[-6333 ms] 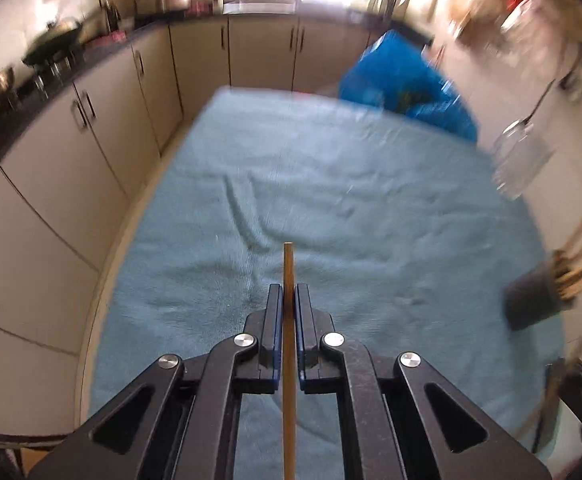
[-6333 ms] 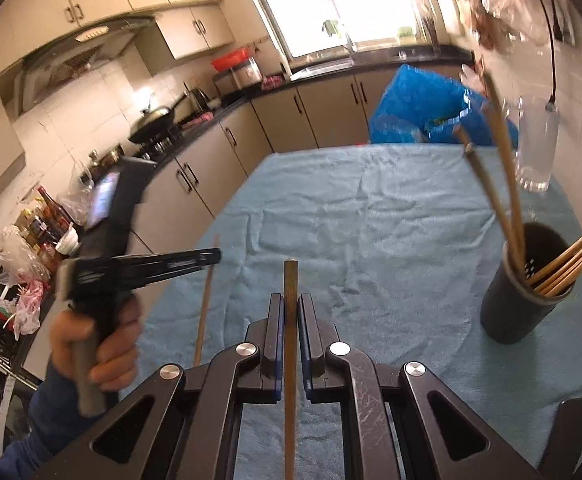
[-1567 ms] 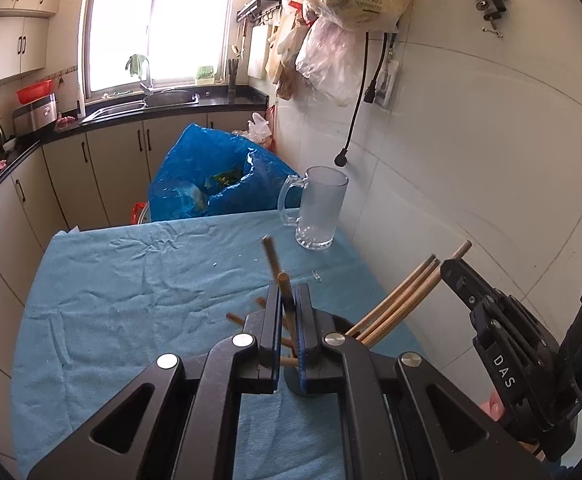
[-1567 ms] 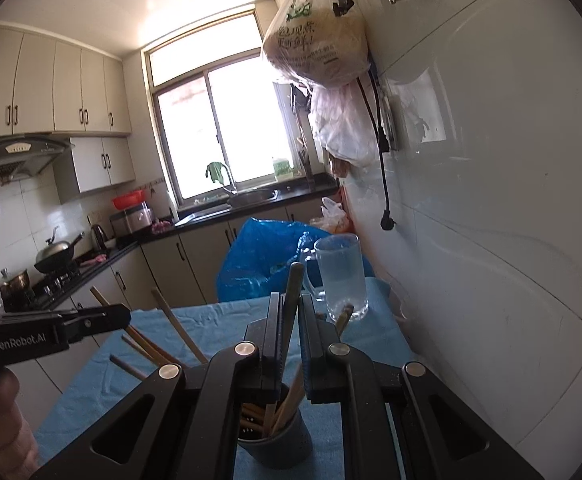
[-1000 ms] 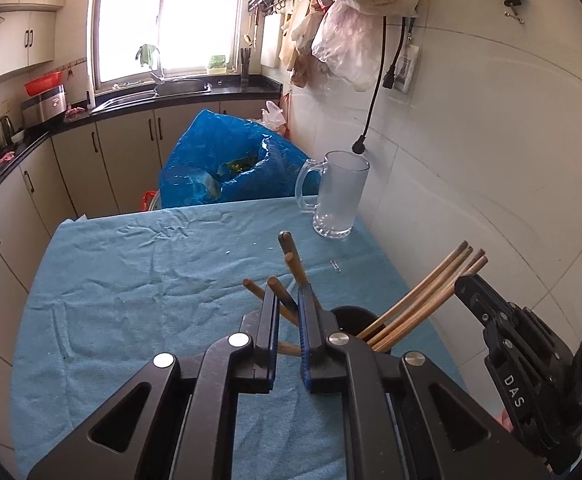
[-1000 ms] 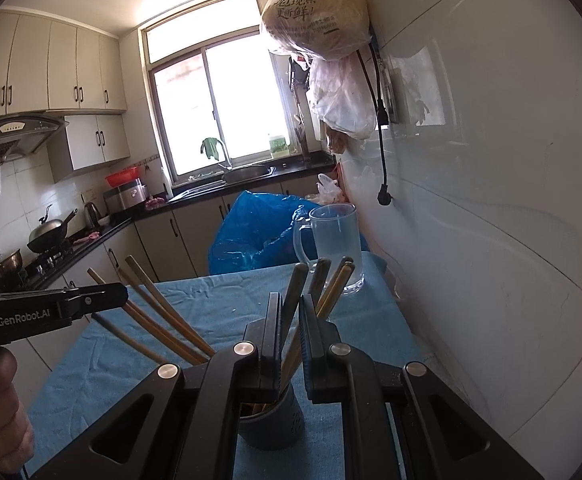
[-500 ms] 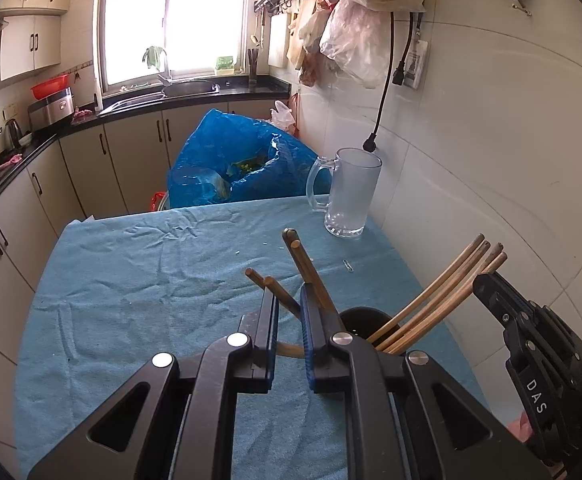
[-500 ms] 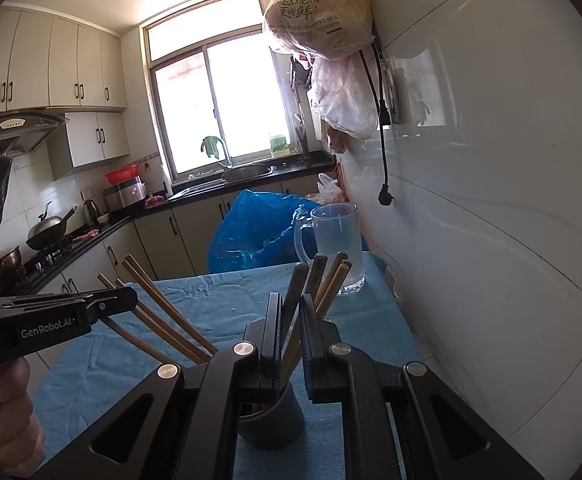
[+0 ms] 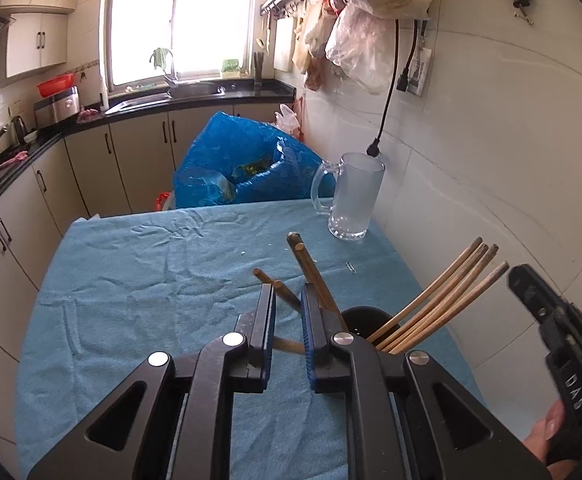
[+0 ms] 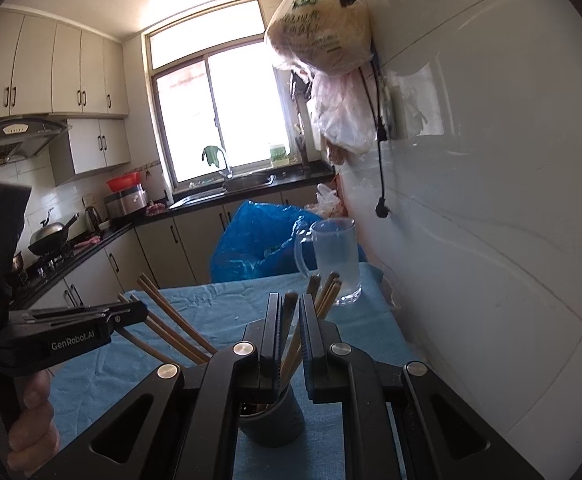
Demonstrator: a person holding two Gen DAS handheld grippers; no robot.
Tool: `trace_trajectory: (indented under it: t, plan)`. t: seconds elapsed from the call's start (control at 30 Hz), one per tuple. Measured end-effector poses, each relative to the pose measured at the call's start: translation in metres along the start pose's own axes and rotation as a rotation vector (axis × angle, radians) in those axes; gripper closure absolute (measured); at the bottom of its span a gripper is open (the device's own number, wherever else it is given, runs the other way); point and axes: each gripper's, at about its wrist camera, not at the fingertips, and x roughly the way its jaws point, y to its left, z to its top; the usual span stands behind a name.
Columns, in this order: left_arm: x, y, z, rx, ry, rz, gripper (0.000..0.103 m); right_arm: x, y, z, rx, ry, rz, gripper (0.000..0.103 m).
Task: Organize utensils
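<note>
chopsticks [image 9: 431, 292] in holder [image 10: 271, 420] | my left tool [image 9: 287, 312] & right tool [image 10: 290, 312] both released, jaws opening | risk: snag a stick when pulling back, holder tips

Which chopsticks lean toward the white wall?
The bunch of four chopsticks on the right side of the black cup. The other chopsticks lean away over the blue cloth.

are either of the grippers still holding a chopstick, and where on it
Neither. The left gripper and right gripper have just been opening; the chopsticks stand loose in the holder.
</note>
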Motion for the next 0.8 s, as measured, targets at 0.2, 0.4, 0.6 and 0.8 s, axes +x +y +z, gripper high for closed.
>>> trace_trajectory:
  t: [0.2,0.4,0.6,0.8]
  plan:
    - [-0.063,0.005,-0.023,-0.004,-0.165,0.098,0.018,-0.046,0.005,-0.015,-0.003,-0.037,-0.077,0.034]
    - [-0.105,0.006,-0.071,0.061,-0.168,0.178,0.008,-0.094,0.024,-0.051,-0.039,-0.022,-0.157,0.019]
    - [-0.124,0.031,-0.125,0.007,-0.102,0.224,0.004,-0.121,0.044,-0.084,-0.061,-0.006,-0.213,0.015]
    - [-0.123,0.043,-0.161,-0.004,-0.037,0.248,0.003,-0.117,0.064,-0.095,-0.09,0.056,-0.183,0.014]
